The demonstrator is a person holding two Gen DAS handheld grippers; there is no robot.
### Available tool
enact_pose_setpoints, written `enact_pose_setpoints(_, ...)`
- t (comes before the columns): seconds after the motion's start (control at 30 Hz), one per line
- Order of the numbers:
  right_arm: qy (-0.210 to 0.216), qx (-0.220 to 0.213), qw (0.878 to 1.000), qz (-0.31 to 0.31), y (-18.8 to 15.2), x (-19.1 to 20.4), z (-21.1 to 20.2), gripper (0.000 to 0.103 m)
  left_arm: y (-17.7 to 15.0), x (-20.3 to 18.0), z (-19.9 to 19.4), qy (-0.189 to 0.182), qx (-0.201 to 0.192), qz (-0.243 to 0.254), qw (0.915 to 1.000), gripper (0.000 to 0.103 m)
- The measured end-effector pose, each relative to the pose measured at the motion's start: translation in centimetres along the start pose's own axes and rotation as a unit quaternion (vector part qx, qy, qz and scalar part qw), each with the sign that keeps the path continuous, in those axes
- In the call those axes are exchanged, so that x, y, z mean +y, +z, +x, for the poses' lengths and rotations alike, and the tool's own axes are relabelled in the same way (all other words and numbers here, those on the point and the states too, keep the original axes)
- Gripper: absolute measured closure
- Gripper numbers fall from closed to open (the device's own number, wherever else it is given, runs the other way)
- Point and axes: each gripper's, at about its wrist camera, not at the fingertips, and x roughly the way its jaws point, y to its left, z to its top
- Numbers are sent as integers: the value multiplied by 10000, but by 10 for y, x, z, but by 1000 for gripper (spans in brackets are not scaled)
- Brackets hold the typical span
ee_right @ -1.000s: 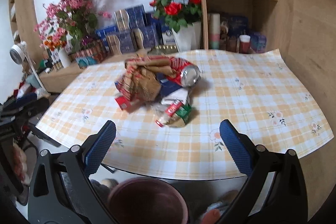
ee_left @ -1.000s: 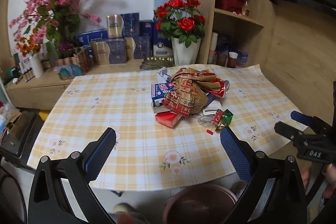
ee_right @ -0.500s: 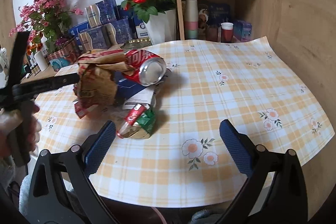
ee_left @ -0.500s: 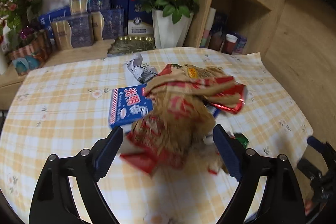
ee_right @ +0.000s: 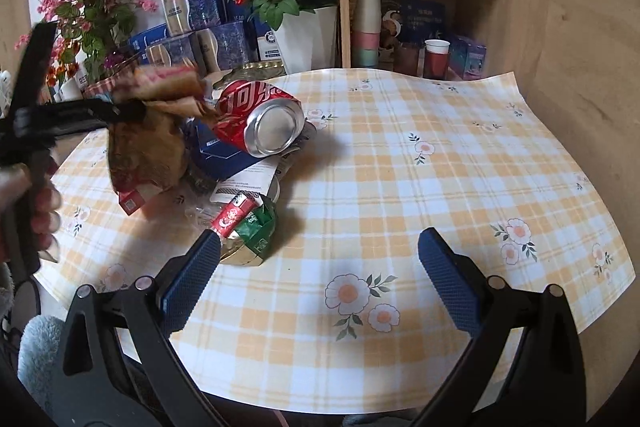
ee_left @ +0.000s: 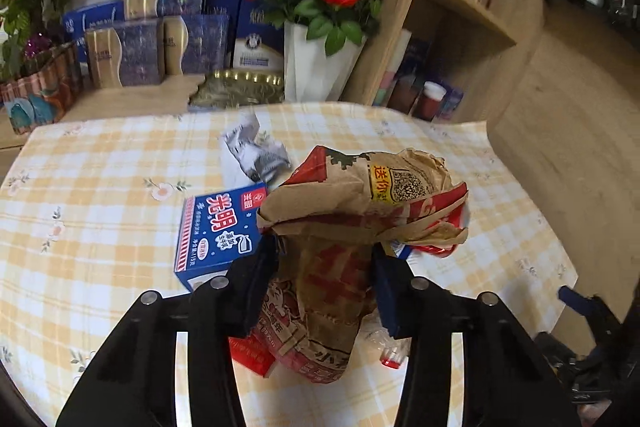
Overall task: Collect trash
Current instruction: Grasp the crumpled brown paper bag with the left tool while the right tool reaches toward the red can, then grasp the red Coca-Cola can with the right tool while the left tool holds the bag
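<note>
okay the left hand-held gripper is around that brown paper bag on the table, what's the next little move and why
Probably finish the squeeze, then lift. The left hand-held gripper is closing, its fingers on either side of the crumpled brown paper bag, which sits atop the trash pile.

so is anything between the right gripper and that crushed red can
Partly. The right gripper hangs open over bare tablecloth, and the crushed red can lies further in. A crumpled green and red wrapper by its left finger and white paper lie slightly left of a straight reach.
</note>
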Motion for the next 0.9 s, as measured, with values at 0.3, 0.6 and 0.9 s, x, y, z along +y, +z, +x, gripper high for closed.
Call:
enact_pose_setpoints(0.3,242,-121,9995,-188,11,18,-11,6,-5,-14,-54,16,-310,314,9990,59)
enact_pose_setpoints(0.6,378,-159,9987,-297,17,26,-15,6,-34,-9,-100,53,-605,272,9978,59)
enact_pose_setpoints(0.9,559,-139,9983,58,23,21,4,6,-66,21,-114,50,-545,-235,9982,59)
